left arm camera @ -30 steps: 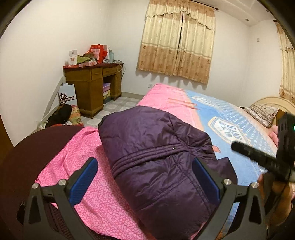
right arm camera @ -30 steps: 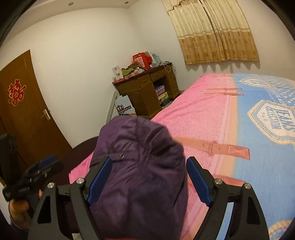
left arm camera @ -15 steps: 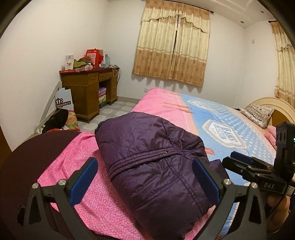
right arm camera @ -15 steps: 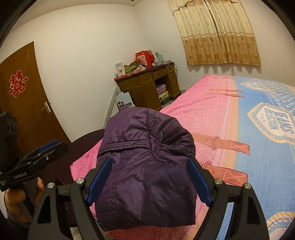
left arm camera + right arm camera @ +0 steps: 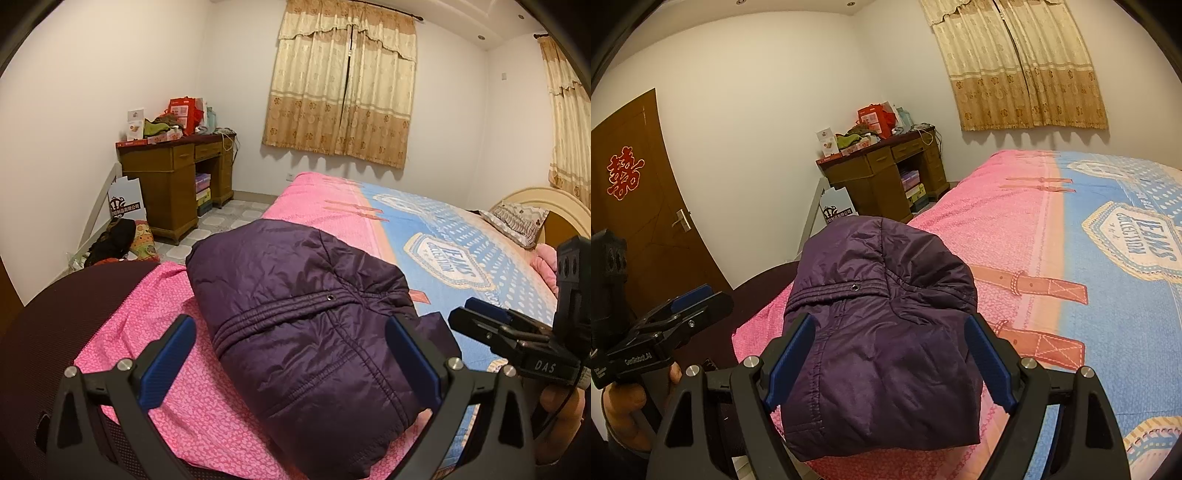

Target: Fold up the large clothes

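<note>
A dark purple quilted jacket (image 5: 306,314) lies folded into a compact bundle on the pink corner of the bed (image 5: 461,236); it also shows in the right wrist view (image 5: 882,332). My left gripper (image 5: 291,354) is open and empty, held above the near end of the bundle without touching it. My right gripper (image 5: 890,358) is open and empty, also above the near end. Each gripper shows at the edge of the other's view, the right gripper (image 5: 517,339) at right and the left gripper (image 5: 665,325) at left.
The bed (image 5: 1108,295) has a pink and blue cover and a pillow (image 5: 517,221) by the headboard. A wooden desk (image 5: 173,181) with clutter stands by the wall, bags (image 5: 122,236) on the floor beside it. A brown door (image 5: 639,221) is at left. A dark round chair back (image 5: 55,317) is near the bed corner.
Both grippers have drawn back and up from the jacket, so it looks smaller and farther away. The jacket lies still. Both stay open.
</note>
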### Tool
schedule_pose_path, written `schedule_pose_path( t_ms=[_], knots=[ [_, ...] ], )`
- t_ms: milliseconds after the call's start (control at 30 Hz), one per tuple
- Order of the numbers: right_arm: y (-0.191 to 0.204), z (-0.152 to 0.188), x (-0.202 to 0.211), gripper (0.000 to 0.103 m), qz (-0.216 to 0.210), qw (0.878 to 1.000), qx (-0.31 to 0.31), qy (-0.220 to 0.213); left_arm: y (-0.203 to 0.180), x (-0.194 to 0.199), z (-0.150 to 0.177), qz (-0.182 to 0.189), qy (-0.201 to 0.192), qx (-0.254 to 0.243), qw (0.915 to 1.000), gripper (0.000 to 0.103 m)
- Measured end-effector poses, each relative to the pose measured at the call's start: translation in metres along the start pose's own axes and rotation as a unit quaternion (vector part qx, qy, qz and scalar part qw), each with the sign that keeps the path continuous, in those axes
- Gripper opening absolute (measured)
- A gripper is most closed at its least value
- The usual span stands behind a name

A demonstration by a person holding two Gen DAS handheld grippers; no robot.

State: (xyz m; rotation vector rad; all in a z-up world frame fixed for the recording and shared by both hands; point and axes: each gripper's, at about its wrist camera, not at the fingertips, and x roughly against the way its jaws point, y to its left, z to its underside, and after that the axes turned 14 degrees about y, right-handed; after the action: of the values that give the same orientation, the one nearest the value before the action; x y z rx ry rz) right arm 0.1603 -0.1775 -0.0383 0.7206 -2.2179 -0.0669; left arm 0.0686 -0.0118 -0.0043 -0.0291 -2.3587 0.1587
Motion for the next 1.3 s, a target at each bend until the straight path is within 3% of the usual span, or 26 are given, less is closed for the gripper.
schedule_pose_path(
  t_ms=[333,567,933,1300],
  knots=[
    [0.000,0.001,0.005,0.083,0.000,1.000,-0.003,-0.013,-0.003,-0.001,0.000,0.001,0.014,-0.006,0.9999,0.103],
    [-0.001,0.001,0.010,0.083,0.002,1.000,-0.003,-0.021,-0.012,0.006,-0.001,-0.051,-0.004,-0.039,0.9979,0.103],
    [0.010,0.001,0.019,0.083,-0.004,0.999,0.017,-0.034,-0.011,0.016,-0.004,-0.073,-0.031,-0.048,0.9957,0.103],
    [0.011,0.004,0.011,0.083,-0.007,1.000,0.021,-0.018,-0.005,0.010,-0.001,-0.055,-0.025,-0.047,0.9970,0.103]
  ],
)
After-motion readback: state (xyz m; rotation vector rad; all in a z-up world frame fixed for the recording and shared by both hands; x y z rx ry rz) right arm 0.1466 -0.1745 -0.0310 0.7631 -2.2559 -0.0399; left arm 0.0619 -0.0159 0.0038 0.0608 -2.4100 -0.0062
